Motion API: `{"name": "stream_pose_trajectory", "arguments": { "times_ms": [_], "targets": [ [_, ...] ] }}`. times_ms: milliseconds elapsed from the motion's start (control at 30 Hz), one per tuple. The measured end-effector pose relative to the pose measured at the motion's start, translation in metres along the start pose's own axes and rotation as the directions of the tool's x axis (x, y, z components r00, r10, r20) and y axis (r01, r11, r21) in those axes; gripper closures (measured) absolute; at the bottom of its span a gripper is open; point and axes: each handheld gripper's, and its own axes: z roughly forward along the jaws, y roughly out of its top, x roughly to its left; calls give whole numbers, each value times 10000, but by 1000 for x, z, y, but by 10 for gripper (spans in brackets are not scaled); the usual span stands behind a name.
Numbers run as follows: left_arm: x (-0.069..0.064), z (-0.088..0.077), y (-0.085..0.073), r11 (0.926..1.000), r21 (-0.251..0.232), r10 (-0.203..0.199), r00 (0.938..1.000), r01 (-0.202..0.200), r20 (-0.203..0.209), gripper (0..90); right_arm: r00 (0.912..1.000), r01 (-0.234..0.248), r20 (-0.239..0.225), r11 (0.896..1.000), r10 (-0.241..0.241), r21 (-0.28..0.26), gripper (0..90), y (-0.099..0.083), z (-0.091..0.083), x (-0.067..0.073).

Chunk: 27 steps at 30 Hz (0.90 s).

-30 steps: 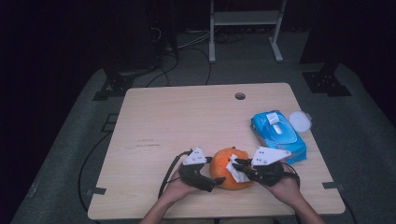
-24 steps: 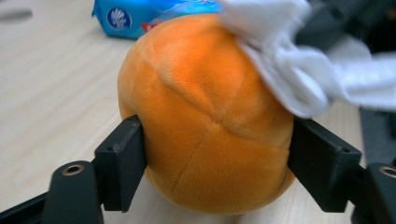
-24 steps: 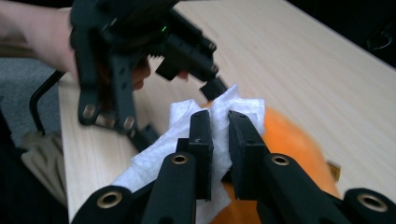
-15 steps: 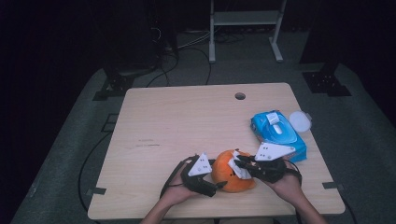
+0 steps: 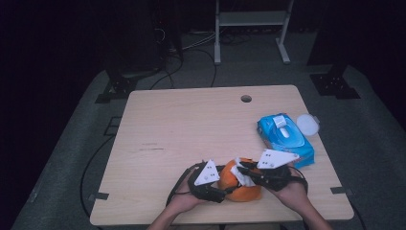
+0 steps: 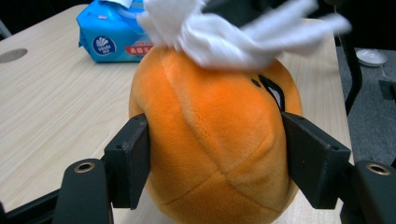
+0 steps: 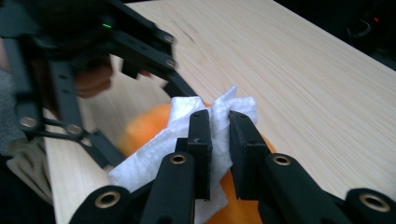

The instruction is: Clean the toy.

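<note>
The left gripper point(image 6: 215, 158) has just been closing its jaws, and they are now pressing both sides of the orange plush toy point(image 6: 215, 135) sitting at the table's point(image 5: 191, 124) near edge, while the right gripper point(image 7: 219, 140) is pinching a white tissue point(image 7: 187, 135) against the toy's top.

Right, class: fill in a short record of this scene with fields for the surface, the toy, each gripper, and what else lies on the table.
surface: wooden table
toy: orange plush toy, near the table's front edge
left gripper: jaws just closed, pressing the toy's sides
right gripper: shut on white tissue, held against the toy's top
also on table: blue wipes pack, far right
</note>
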Motion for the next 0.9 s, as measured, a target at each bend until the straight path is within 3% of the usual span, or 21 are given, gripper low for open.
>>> {"name": "stream_pose_trajectory", "arguments": {
  "times_ms": [67, 133, 167, 200, 267, 367, 533, 567, 633, 667, 733, 800, 833, 900],
  "targets": [
    [-5, 2, 3, 9988, 149, 465, 9988, -463, -146, 299, 9999, -106, 47, 9999, 106, 128, 790, -2, -3, -1],
    [-12, 4, 6, 9925, 363, 1175, 9927, -1165, -259, 292, 9998, 186, -40, 9998, -186, 89, 790, 1, -2, 10],
    [-12, 4, 6, 9925, 363, 1175, 9927, -1165, -259, 292, 9995, 300, -136, 9995, -299, 60, 791, 4, 0, 16],
    [-17, 4, 7, 9881, 383, 1502, 9881, -1490, -322, 292, 9985, 465, -278, 9989, -465, -34, 791, 8, 2, 22],
    [-17, 3, 7, 9874, 438, 1535, 9874, -1518, -382, 294, 9970, 728, -258, 9973, -727, 39, 790, 12, 6, 27],
    [-14, 1, 3, 9926, 350, 1176, 9925, -1165, -325, 299, 9986, 501, -169, 9987, -500, 53, 788, 9, 7, 18],
    [-10, 1, 2, 9940, 325, 1051, 9944, -1046, -139, 296, 9981, -362, 504, 9992, 354, 150, 788, -7, -7, -11],
    [-10, 1, 2, 9940, 325, 1051, 9944, -1046, -139, 286, 9981, -362, 504, 9992, 354, 150, 788, -7, -7, -11],
    [-7, 2, 5, 9979, 236, 607, 9981, -610, 122, 254, 9970, -712, 323, 9974, 710, 54, 791, -11, -9, -15],
    [-3, 2, 6, 9997, 168, -161, 9992, 155, 363, 180, 9985, -486, 241, 9988, 485, 1, 792, -10, -6, -9],
    [1, 2, 6, 9976, -28, -689, 9961, 692, 555, 156, 9996, -298, -18, 9994, 298, -171, 791, -6, -3, -2],
    [1, 2, 6, 9970, -15, -778, 9953, 780, 571, 159, 9997, -90, -234, 9997, 85, -232, 790, -3, 0, 4],
    [0, 1, 5, 9982, 93, -596, 9972, 593, 459, 183, 9998, 3, -221, 9998, -7, -179, 790, -2, 2, 6],
    [1, 1, 4, 9981, 152, -609, 9973, 604, 410, 242, 9997, 118, -201, 9999, -120, -115, 790, -2, 2, 5]
  ]
}}
